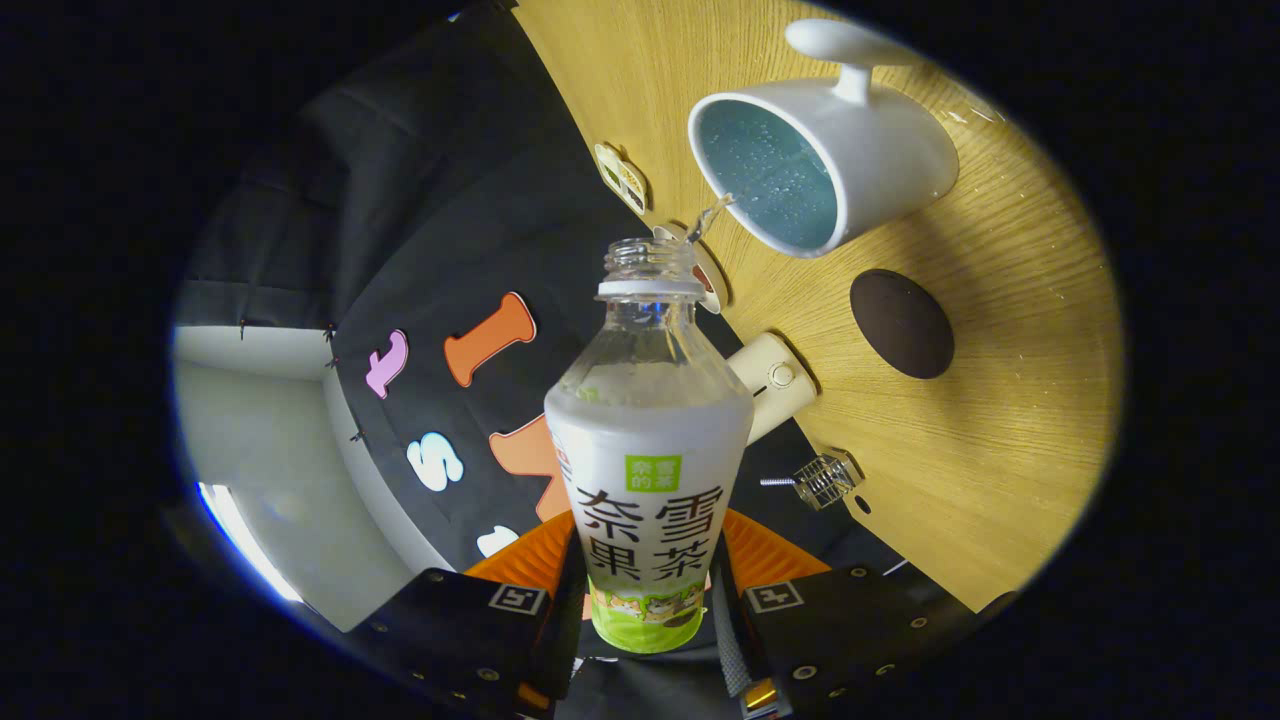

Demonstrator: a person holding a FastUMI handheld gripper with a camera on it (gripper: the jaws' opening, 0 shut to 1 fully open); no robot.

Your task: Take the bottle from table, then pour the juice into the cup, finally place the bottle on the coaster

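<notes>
My gripper point(648, 590) is shut on a clear plastic bottle point(648, 450) with a white label, both fingers pressing its lower body. The whole view is rolled, so the bottle is tipped toward the cup. Its mouth is uncapped, and a thin stream of clear liquid point(708, 218) runs from it over the rim of a white cup point(880, 150). The cup has a blue inside, a handle on its far side, and liquid with bubbles in it. A dark round coaster point(901, 323) lies on the wooden table point(1000, 430) just beside the cup.
A cream cylindrical object point(770, 385) lies at the table's edge next to the bottle's shoulder. A small clear faceted piece point(825, 480) lies further along that edge. Small flat cards point(622, 178) sit by the edge near the cup. The black booth cloth hangs beyond the table.
</notes>
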